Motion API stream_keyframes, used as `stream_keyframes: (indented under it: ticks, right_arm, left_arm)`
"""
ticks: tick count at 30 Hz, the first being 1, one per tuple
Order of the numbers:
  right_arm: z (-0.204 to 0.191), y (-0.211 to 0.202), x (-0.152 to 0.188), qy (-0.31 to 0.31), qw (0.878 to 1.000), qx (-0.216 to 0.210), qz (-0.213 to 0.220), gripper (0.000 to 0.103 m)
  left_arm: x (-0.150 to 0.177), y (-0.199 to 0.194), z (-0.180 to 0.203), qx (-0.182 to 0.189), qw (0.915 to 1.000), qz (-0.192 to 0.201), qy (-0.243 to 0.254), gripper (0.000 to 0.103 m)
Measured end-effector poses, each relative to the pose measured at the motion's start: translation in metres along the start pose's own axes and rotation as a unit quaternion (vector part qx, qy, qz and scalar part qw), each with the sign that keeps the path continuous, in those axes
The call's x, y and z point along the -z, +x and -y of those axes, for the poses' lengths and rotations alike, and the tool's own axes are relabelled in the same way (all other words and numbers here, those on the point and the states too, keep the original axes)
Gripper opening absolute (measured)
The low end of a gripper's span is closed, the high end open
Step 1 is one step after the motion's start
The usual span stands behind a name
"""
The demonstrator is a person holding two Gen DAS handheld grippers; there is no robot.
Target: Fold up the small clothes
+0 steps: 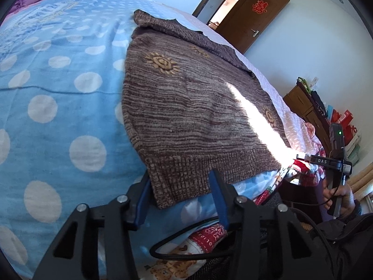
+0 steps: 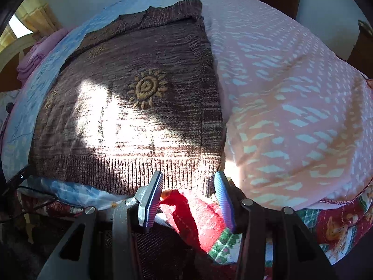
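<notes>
A brown knitted sweater (image 1: pixel 186 98) with tan sun motifs lies flat on the bed, its ribbed hem nearest me. It also shows in the right wrist view (image 2: pixel 139 107). My left gripper (image 1: pixel 180 177) is open, its blue pads astride the hem's left corner, the left pad partly under the cloth. My right gripper (image 2: pixel 188 179) is open at the hem's right corner, just short of the cloth. The right gripper also shows in the left wrist view (image 1: pixel 335 161), held by a hand.
A blue blanket with white dots (image 1: pixel 58 93) covers the bed on the left. A pink patterned blanket (image 2: pixel 291 105) covers the right. A red patterned quilt (image 2: pixel 200 219) hangs at the bed's front edge. A wooden door (image 1: pixel 251 16) and cabinet (image 1: pixel 303 102) stand beyond.
</notes>
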State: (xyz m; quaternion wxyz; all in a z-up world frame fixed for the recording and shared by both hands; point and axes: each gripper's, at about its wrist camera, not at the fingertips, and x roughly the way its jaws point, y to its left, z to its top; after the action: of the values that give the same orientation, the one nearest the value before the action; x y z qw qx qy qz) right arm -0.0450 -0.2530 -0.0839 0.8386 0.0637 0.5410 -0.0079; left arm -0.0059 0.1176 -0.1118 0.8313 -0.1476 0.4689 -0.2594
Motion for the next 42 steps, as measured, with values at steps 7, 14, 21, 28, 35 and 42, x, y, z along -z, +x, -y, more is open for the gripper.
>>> stream_keyframes:
  ticks: [7,14,21,28,35,42]
  right_arm:
    - [-0.021,0.021,-0.005,-0.056,0.998,0.038,-0.018,0.018]
    - [0.002,0.002,-0.015,0.004,0.996,-0.086,-0.007,0.007]
    - [0.004,-0.021,-0.063,0.041,0.981,-0.185,0.046,0.006]
    - [0.003,-0.005,-0.133,0.050,0.977,-0.184,0.099,0.006]
    - [0.016,0.033,-0.166,0.084,0.978,-0.132,0.139,0.006]
    - [0.030,0.030,-0.154,0.112,0.975,-0.120,0.150,0.023]
  left_arm:
    - [0.000,0.001,0.004,-0.006,1.0000,0.005,0.005,0.036]
    - [-0.003,0.001,0.000,0.014,0.9999,-0.002,-0.001,0.010]
    - [-0.050,-0.010,0.022,0.041,0.9977,0.044,0.032,0.010]
    - [-0.123,0.006,0.030,0.028,0.9952,0.076,0.055,0.009]
    - [-0.167,0.040,0.008,-0.027,0.9968,0.063,0.042,0.007]
    - [-0.166,0.023,-0.009,-0.033,0.9939,0.039,0.098,0.037]
